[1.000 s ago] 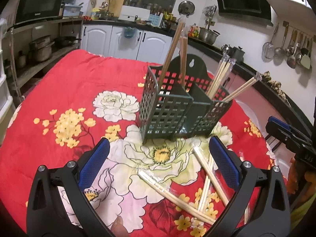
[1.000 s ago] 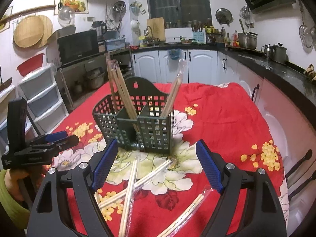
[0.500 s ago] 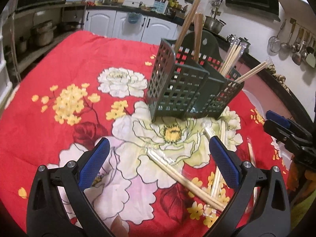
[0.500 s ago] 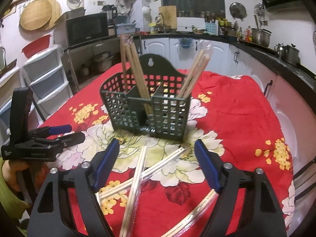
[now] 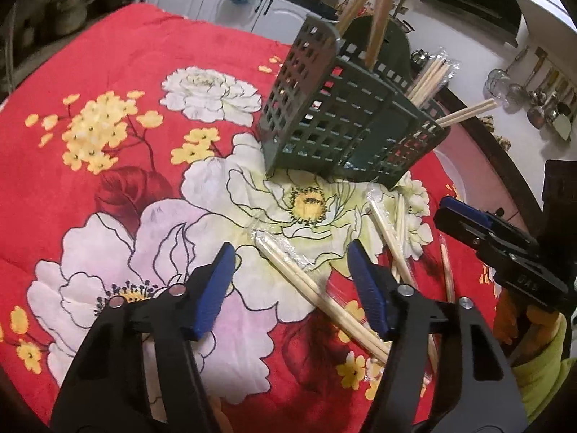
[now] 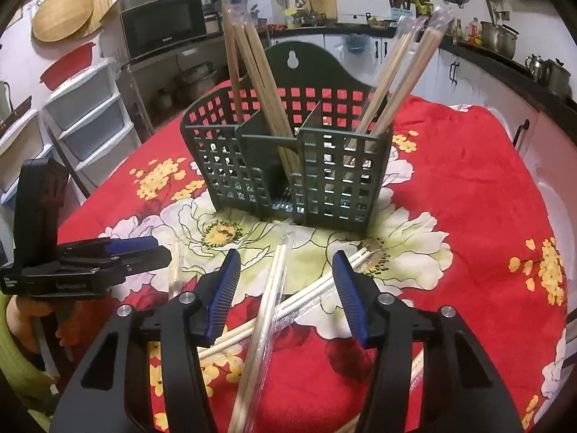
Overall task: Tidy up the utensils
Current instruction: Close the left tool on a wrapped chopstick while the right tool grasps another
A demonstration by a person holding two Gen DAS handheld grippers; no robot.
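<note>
Wrapped chopsticks [image 5: 317, 294]: flat on the cloth before the caddy, long axis slanting away from it.
Caddy [image 6: 288, 166]: chopsticks upright in middle and right compartments.
Left gripper [image 5: 290, 252]: closing astride that pair, untouched.
Right gripper [image 6: 285, 263]: closing astride another pair [image 6: 265, 321], nothing gripped.

The tablecloth [image 6: 468, 180] is red with white and yellow flowers; the slotted basket [image 6: 324, 180] is dark green; the chopsticks [image 5: 317, 288] are pale wood; both grippers' pads [image 6: 223, 288] are blue.
</note>
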